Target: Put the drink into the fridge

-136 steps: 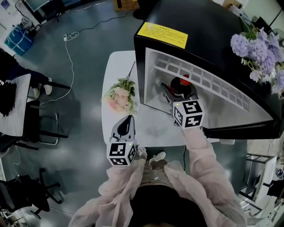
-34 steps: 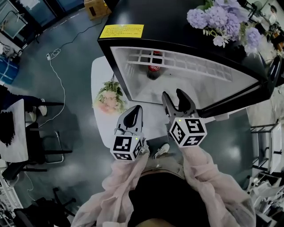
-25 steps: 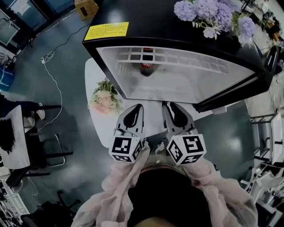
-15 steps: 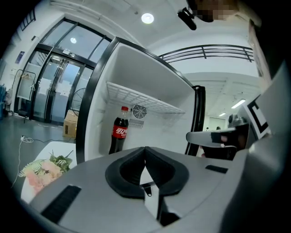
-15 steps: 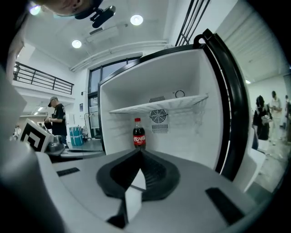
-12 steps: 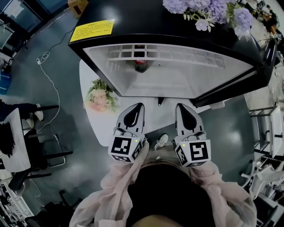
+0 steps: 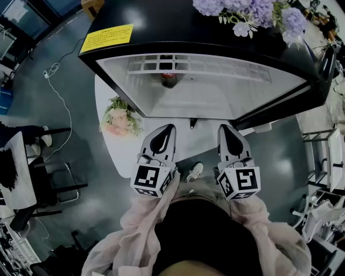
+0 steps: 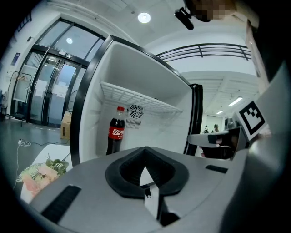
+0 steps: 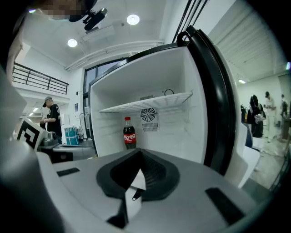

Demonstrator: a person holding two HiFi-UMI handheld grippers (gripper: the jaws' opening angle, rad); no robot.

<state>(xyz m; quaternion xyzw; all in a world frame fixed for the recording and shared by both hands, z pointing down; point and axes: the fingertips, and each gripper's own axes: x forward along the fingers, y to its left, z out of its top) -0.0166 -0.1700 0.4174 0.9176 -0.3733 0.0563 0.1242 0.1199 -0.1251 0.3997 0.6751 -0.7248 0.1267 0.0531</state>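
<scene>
Both claws, the left claw [image 7: 166, 129] and the right claw [image 7: 224, 129], are closed with nothing between the jaws, and hover side by side over the white tabletop [image 7: 186, 148] just outside the fridge [image 7: 215, 99]. The cola bottle [image 7: 168, 79] stands upright at the back left of the fridge floor, well clear of either claw, and the fridge door [image 7: 285, 108] stands wide open. Risk, as judged: a hard shove on that door could jolt the fridge and tip the tall, narrow bottle.

Black fridge [image 7: 178, 24], white inside, dark red-labelled drink [image 7: 168, 80], yellow sticker [image 7: 107, 38], purple flowers [image 7: 253, 9]
</scene>
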